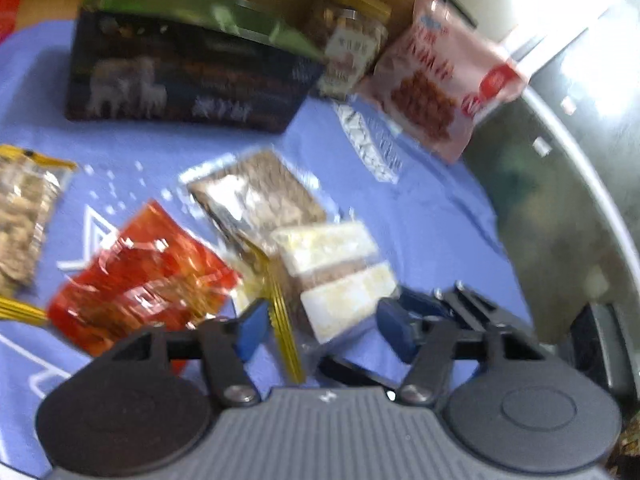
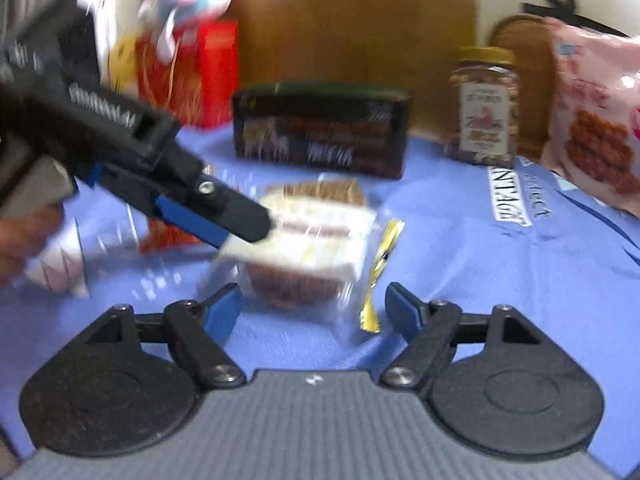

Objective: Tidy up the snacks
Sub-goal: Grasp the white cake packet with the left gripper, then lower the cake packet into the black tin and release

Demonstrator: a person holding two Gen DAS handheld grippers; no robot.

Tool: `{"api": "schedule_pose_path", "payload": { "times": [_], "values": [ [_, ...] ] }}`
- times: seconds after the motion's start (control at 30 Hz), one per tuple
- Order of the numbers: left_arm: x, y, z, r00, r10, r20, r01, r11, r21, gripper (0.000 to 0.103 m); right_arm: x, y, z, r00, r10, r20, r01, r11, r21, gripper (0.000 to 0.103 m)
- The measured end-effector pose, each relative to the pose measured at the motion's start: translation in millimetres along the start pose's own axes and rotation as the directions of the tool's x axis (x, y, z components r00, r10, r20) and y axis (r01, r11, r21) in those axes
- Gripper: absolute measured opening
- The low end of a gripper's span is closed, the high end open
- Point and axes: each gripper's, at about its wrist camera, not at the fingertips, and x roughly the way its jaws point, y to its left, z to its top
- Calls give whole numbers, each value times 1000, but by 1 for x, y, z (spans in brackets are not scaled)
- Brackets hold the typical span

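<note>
The right tongs [image 2: 314,310] stand wide open, empty, just short of the cake pack [image 2: 304,248] on the desk [image 2: 500,280]. The left tongs [image 1: 320,326] are part open around its near corner, pads apparently not pressing. Both are blurred; a hasty close could crush the cake or snag its gold tie [image 2: 378,276].
</note>
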Motion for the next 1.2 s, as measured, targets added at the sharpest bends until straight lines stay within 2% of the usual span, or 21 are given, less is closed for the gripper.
{"api": "schedule_pose_path", "payload": {
  "times": [0.03, 0.13, 0.23, 0.33, 0.5, 0.73, 0.87, 0.97, 1.07, 1.13, 1.2],
  "values": [
    [0, -3, 0, 1000, 22, 10, -23, 1000, 20, 44, 1, 2, 1, 1000, 6, 6, -6, 1000, -1, 65],
    [-18, -7, 4, 998, 48, 41, -50, 998, 41, 43, -3, 6, 10, 1000, -13, 21, 13, 1000, 1, 49],
    [-45, -8, 17, 993, 41, 112, -47, 998, 48, 43, -13, 8, 24, 996, -4, 91, 4, 1000, 7, 39],
    [-65, -8, 38, 983, 41, 180, -52, 997, 56, 43, -9, 7, 49, 986, -18, 165, 22, 999, -26, 39],
    [-83, 3, 89, 954, 101, 282, -120, 991, 52, 43, 32, 3, 105, 974, -14, 227, 25, 999, -45, 39],
    [-72, 46, 147, 928, 202, 313, -208, 978, -13, 44, 97, -2, 157, 983, 8, 186, -4, 1000, -20, 39],
    [-49, 63, 162, 898, 313, 310, -319, 947, -33, 46, 129, -2, 164, 986, -28, 162, 30, 1000, -9, 43],
    [-46, 70, 159, 884, 350, 309, -365, 931, -11, 47, 128, 2, 163, 984, -65, 163, 66, 998, 2, 45],
    [-73, 72, 135, 884, 303, 356, -325, 946, 3, 47, 95, -3, 151, 978, 2, 207, -17, 998, 69, 45],
    [-91, 80, 116, 888, 293, 353, -307, 952, -17, 49, 74, -5, 136, 976, 98, 194, -124, 984, 127, 45],
    [-103, 90, 97, 897, 292, 332, -288, 956, -62, 49, 67, -2, 119, 967, 208, 146, -232, 956, 179, 45]
  ]
}}
